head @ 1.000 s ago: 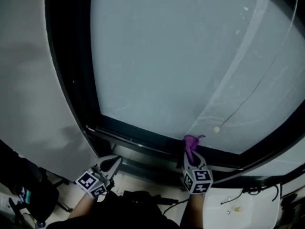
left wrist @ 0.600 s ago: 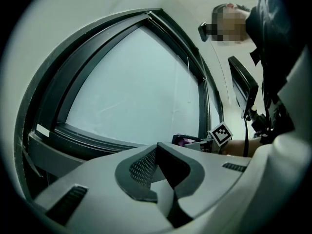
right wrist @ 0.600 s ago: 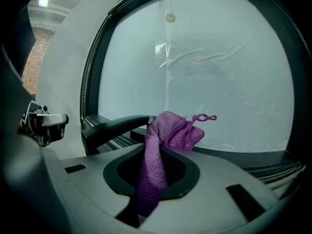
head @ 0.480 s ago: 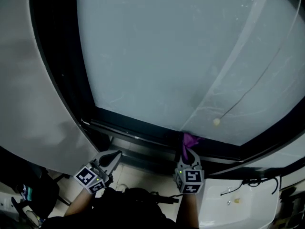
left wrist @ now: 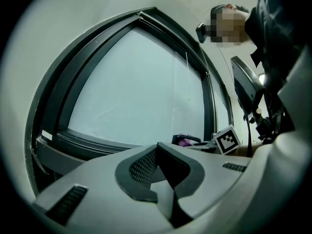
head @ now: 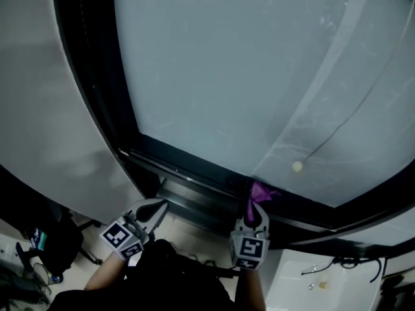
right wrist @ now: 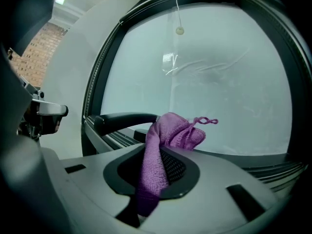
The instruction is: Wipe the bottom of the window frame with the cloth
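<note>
The cloth (head: 260, 193) sits between the jaws of the right claw (head: 253, 214), bunched just ahead of it at the bottom of the window frame (head: 188, 172). The left claw (head: 151, 210) lies well to its left, below the frame.

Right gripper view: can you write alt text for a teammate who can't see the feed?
The right hand-held gripper is shut on a purple cloth, whose bunched end sticks up past the jaws towards the dark bottom rail of the window frame. Behind are frosted glass, a dark lever handle at left and a beaded pull cord hanging at the top.
</note>
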{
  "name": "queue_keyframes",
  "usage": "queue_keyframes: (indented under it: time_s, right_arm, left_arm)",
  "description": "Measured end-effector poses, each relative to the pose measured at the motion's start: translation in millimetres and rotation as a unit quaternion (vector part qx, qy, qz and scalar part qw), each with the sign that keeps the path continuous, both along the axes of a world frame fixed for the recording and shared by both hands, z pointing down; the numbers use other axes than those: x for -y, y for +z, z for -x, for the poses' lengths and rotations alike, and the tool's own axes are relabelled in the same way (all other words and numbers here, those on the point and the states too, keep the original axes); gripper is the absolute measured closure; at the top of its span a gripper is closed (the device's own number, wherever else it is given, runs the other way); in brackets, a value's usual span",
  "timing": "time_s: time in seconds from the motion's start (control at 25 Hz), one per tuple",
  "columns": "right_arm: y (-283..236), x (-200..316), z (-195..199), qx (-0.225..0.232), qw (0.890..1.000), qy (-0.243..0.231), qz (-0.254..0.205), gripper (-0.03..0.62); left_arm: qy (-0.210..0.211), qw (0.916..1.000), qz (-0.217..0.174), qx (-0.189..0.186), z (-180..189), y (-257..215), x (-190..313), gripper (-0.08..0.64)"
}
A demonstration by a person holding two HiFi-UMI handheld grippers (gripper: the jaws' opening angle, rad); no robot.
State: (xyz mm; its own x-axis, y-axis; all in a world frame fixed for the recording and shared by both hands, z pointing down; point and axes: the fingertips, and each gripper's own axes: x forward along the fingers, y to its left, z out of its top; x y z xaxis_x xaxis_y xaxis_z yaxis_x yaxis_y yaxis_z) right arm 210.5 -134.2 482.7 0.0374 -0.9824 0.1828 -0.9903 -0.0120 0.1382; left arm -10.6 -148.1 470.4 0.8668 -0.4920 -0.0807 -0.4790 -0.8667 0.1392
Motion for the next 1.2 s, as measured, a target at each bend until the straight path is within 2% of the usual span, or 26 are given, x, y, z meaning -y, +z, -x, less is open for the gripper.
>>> queue_keyframes:
  time_s: [0.2, 0.48, 0.6, 0.96, 1.2]
  right_arm:
    - [-1, -1, 0, 0.016, 1.000, 0.003, -0.004, 0.527]
    - [2, -6, 7, 0.026, 0.998, 0.058, -0.021, 0.526]
    - [3, -1, 15, 0.029, 0.996, 0.084, -0.022, 0.526]
    - [4, 6, 28, 0.028, 0.989, 0.147, -0.023, 0.526]
    - [4, 8, 35, 0.038, 0.981, 0.184, -0.045, 0.526]
  left_arm:
    - [0.006, 1.0000, -0.005, 0.005, 1, 2, 2, 0.560]
    - [0.061, 0.9981, 0.000, -0.006, -1, -5, 14, 0.560]
    - [0.071, 0.9975, -0.003, 0.001, 10, -5, 23, 0.560]
    - [0.095, 0.9954, 0.000, -0.014, 27, -3, 46, 0.560]
    - [0.117, 0.9931, -0.004, -0.013, 38, -5, 59, 0.560]
